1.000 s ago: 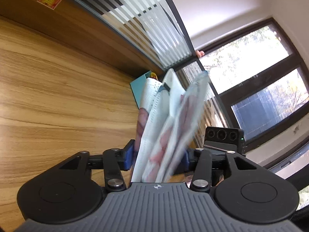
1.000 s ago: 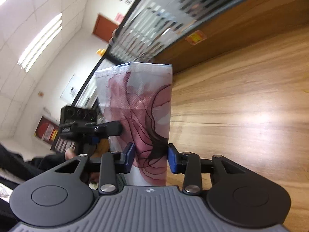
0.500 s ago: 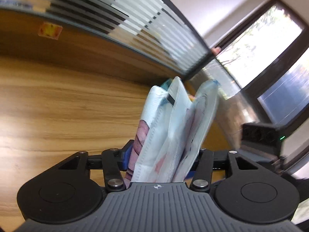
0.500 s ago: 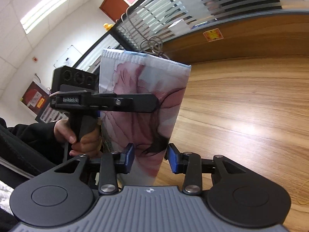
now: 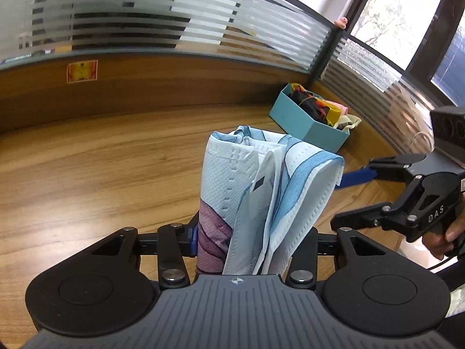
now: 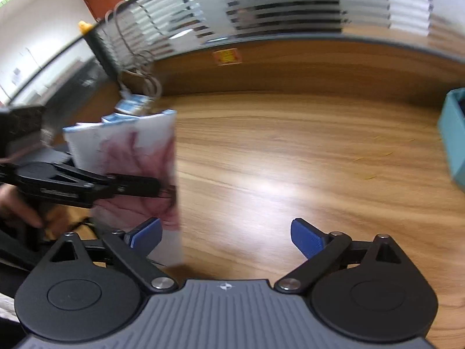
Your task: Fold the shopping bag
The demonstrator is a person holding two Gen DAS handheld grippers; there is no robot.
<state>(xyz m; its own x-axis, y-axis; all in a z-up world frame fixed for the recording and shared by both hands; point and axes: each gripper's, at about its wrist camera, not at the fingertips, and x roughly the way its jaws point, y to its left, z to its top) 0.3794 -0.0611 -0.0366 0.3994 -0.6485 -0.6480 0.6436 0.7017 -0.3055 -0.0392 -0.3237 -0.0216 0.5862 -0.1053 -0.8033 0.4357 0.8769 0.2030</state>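
wooden desk [image 5: 87, 174], left gripper [image 5: 250, 238] clamping bag [image 5: 261, 192]

My left tool [image 5: 250, 240]: black linkages, silver screws, ribbed grey housing. My right tool [image 6: 226, 234]: blue ribbed pads, "DAS" lettering.

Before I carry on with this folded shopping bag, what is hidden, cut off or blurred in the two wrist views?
- Left wrist view: the folded shopping bag's lower end, hidden behind the left gripper's body.
- Left wrist view: contents of the teal box, a jumble too small to identify.
- Right wrist view: motion blur smears the bag's print; the box is cut off by the right edge.
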